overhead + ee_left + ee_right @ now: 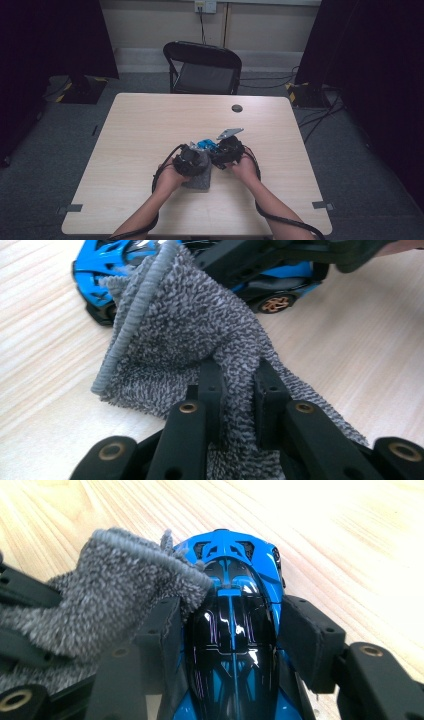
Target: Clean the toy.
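Left tongs pinch a grey microfibre cloth, draped against the blue toy sports car; right tongs clamp the car's sides, nearer the surface's near edge.

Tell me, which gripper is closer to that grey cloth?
Left. The left gripper pinches the grey cloth between its jaws. The right gripper clamps the blue toy car, with the cloth draped against one jaw.

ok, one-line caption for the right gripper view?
Right gripper clamps a blue toy car on the table while a grey cloth wipes its roof.
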A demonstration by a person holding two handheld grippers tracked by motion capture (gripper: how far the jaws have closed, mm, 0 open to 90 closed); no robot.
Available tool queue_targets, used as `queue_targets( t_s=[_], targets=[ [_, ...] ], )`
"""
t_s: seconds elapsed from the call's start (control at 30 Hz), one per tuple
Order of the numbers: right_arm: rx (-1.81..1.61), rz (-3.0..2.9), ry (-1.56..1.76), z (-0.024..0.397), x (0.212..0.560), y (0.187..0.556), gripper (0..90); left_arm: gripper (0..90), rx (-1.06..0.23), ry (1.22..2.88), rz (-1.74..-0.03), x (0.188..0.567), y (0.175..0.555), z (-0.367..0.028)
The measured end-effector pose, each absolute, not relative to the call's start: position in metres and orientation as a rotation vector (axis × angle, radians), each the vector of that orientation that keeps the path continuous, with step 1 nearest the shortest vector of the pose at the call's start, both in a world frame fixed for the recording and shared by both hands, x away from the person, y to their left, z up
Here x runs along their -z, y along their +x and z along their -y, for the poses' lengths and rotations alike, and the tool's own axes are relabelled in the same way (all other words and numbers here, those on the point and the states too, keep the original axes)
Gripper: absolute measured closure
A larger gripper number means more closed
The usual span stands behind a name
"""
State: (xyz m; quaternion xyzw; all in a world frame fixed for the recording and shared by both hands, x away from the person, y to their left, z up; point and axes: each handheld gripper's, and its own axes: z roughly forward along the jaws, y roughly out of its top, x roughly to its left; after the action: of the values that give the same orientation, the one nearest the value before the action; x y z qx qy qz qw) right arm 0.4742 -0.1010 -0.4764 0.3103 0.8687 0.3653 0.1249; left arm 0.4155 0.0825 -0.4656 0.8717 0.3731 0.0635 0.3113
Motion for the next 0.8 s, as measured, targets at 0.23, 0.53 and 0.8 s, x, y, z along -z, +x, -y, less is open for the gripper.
queue_targets(
  t_s=[0.23,0.53,0.8],
  targets=[
    [-1.063,-2.532,0.903,0.101,0.476,0.474,43.3,78.1,-0.148,2.300,-0.962,0.466,0.407,-0.075],
    [-1.061,-2.532,0.907,0.101,0.476,0.474,43.3,78.1,-0.117,2.328,-0.912,0.466,0.399,-0.068],
    [-1.060,-2.530,0.909,0.100,0.476,0.474,43.3,78.1,-0.077,2.342,-0.868,0.465,0.393,-0.060]
  ],
)
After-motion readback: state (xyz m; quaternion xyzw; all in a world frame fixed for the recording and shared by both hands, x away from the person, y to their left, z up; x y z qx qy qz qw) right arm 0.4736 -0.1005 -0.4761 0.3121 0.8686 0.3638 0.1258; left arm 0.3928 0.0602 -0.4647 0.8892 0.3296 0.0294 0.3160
